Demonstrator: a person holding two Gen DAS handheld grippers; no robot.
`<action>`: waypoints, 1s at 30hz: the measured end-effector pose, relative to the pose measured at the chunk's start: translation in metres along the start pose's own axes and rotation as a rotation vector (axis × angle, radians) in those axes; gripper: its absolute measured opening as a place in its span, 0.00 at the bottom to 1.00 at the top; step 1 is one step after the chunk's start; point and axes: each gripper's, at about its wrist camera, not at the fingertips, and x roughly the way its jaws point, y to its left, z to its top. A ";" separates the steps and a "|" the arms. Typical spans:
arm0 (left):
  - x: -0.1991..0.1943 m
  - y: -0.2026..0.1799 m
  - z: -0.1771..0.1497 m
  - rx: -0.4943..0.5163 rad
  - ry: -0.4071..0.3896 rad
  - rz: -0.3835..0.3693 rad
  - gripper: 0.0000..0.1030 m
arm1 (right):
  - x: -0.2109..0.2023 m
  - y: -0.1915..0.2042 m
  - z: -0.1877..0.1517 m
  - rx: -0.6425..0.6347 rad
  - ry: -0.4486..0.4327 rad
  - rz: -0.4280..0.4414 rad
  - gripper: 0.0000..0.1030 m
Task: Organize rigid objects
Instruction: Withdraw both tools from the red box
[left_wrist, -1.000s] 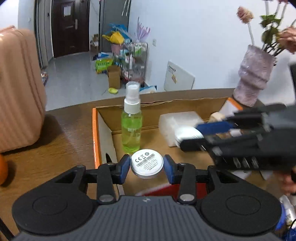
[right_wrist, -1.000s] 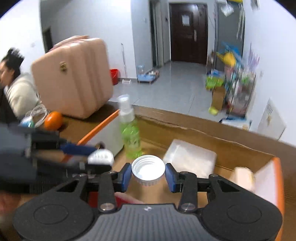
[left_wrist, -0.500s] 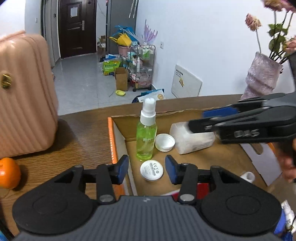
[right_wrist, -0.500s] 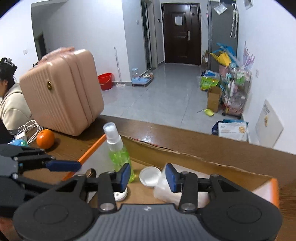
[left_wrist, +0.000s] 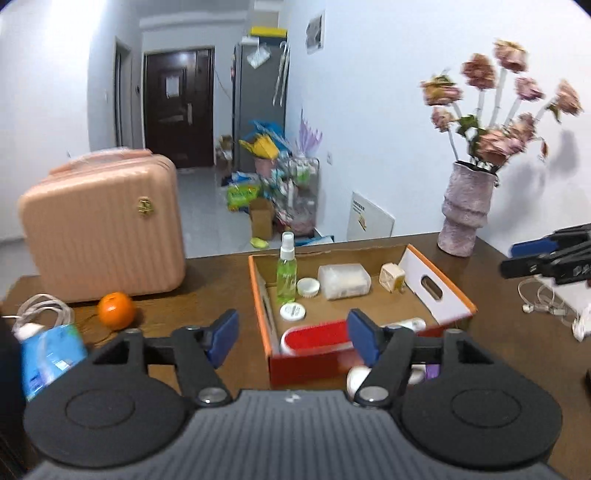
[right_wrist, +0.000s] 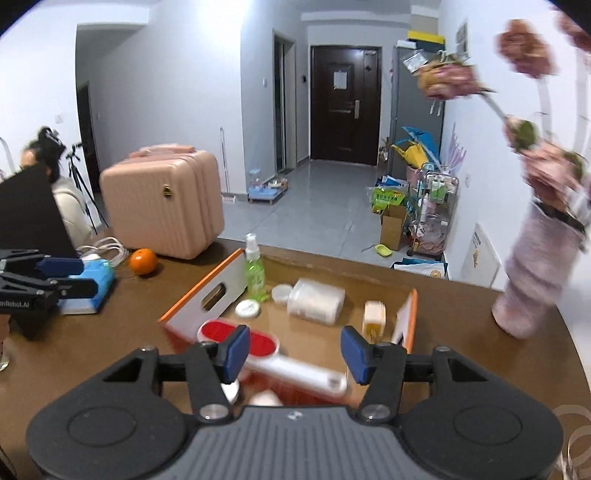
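Observation:
An orange-edged cardboard box (left_wrist: 458, 295) (right_wrist: 201, 291) stands on the brown table. Inside it are a green spray bottle (left_wrist: 286, 273) (right_wrist: 255, 269), a white round tin (left_wrist: 292, 312) (right_wrist: 247, 308), a white lid (left_wrist: 308, 286) (right_wrist: 281, 293), a clear plastic tub (left_wrist: 343, 280) (right_wrist: 316, 301), a small cream box (left_wrist: 392, 277) (right_wrist: 374, 315) and a red-and-white brush (left_wrist: 317, 334) (right_wrist: 266, 343). My left gripper (left_wrist: 293, 338) is open and empty, above the box's near end. My right gripper (right_wrist: 293, 349) is open and empty, above the brush.
A pink suitcase (left_wrist: 103, 225) (right_wrist: 166, 210), an orange (left_wrist: 116, 315) (right_wrist: 143, 261), white cables (left_wrist: 40, 312) and a blue packet (left_wrist: 50, 358) (right_wrist: 92, 284) lie left of the box. A purple vase with flowers (left_wrist: 467, 210) (right_wrist: 535, 273) stands to the right. A person (right_wrist: 55, 192) sits far left.
Both grippers let go: the left dropped the white tin and the right dropped the white lid into the box. Both then opened wide and pulled back and up from the box.

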 end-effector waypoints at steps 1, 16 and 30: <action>-0.016 -0.007 -0.012 0.012 -0.024 0.032 0.73 | -0.016 -0.001 -0.011 0.010 -0.011 0.002 0.56; -0.176 -0.102 -0.191 0.070 -0.174 0.092 0.99 | -0.166 0.079 -0.220 0.123 -0.255 -0.054 0.86; -0.161 -0.137 -0.223 0.083 -0.119 0.044 1.00 | -0.173 0.119 -0.321 0.111 -0.222 -0.111 0.90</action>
